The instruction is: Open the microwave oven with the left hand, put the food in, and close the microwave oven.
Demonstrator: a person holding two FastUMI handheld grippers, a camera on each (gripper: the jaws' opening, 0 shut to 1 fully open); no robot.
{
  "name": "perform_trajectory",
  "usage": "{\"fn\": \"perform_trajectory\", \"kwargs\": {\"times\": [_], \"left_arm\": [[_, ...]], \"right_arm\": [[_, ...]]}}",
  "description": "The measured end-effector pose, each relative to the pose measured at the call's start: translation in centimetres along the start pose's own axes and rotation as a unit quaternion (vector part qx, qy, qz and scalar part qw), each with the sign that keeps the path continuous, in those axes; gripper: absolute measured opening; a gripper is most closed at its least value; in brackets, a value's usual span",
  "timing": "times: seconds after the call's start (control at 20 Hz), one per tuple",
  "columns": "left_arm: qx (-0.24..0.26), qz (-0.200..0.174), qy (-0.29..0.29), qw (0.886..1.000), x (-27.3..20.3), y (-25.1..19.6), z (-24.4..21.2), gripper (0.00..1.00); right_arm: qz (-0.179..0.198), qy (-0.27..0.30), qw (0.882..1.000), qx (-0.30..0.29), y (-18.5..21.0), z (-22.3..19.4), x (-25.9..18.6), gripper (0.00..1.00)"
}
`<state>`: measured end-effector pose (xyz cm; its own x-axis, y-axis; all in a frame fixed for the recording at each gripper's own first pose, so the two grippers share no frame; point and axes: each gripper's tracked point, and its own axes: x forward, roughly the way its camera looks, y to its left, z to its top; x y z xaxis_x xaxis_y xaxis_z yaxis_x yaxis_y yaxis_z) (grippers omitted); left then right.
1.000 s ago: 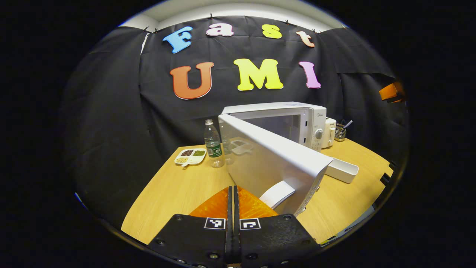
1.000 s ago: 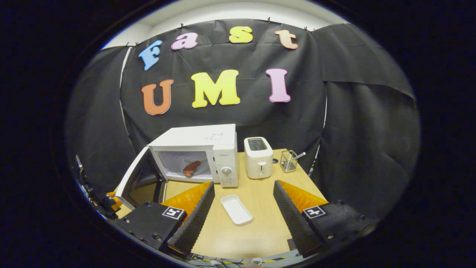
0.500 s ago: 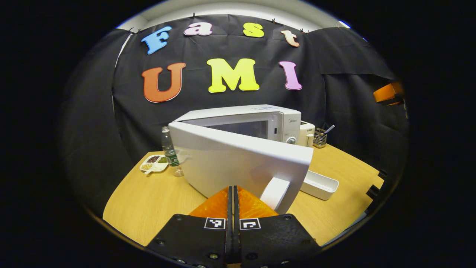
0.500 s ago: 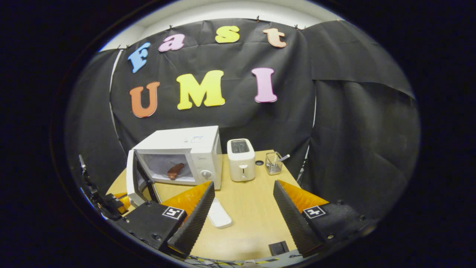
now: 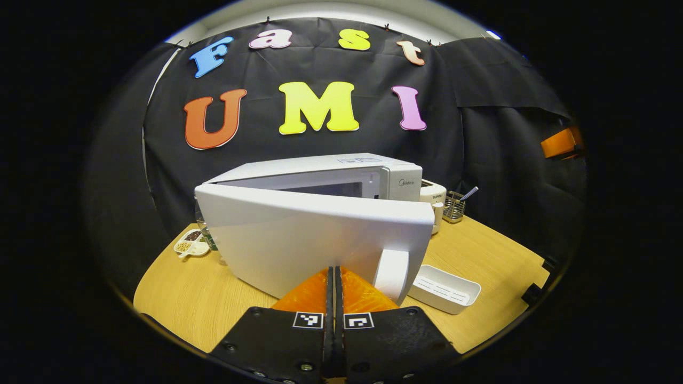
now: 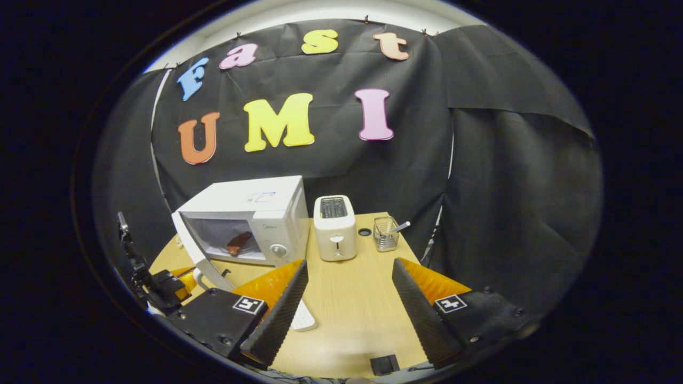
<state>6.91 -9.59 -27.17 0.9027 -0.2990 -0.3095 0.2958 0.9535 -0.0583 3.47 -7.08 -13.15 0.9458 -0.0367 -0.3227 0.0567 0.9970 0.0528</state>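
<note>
A white microwave oven (image 5: 368, 173) stands on a wooden table (image 5: 203, 298) with its door (image 5: 315, 234) partly ajar, the door panel lying straight ahead of the left gripper (image 5: 333, 277), whose jaws are pressed together with nothing between them; whether the tips touch the door cannot be told. The door handle (image 5: 392, 272) sits just to the right of those tips, and an empty white tray (image 5: 445, 288) lies farther right. In the right gripper view, the right gripper (image 6: 349, 277) hovers over the table with its jaws wide apart and empty; ahead and to its left, a piece of reddish-brown food (image 6: 238, 242) rests inside the oven's cavity. A toaster (image 6: 334, 226) stands ahead between the fingers, and a wire holder (image 6: 385, 234) with a utensil stands beside it. Far left of the left gripper, a divided dish (image 5: 191, 245) holds small portions of grains.
</note>
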Motion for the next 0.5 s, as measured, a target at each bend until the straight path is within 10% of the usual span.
{"fn": "perform_trajectory", "kwargs": {"times": [0.5], "left_arm": [[0.009,-0.027,0.001,1.0,6.5,-2.0,1.8,0.0]], "right_arm": [[-0.011,0.008,1.0,0.01,-0.4,1.0,2.8,1.0]]}}
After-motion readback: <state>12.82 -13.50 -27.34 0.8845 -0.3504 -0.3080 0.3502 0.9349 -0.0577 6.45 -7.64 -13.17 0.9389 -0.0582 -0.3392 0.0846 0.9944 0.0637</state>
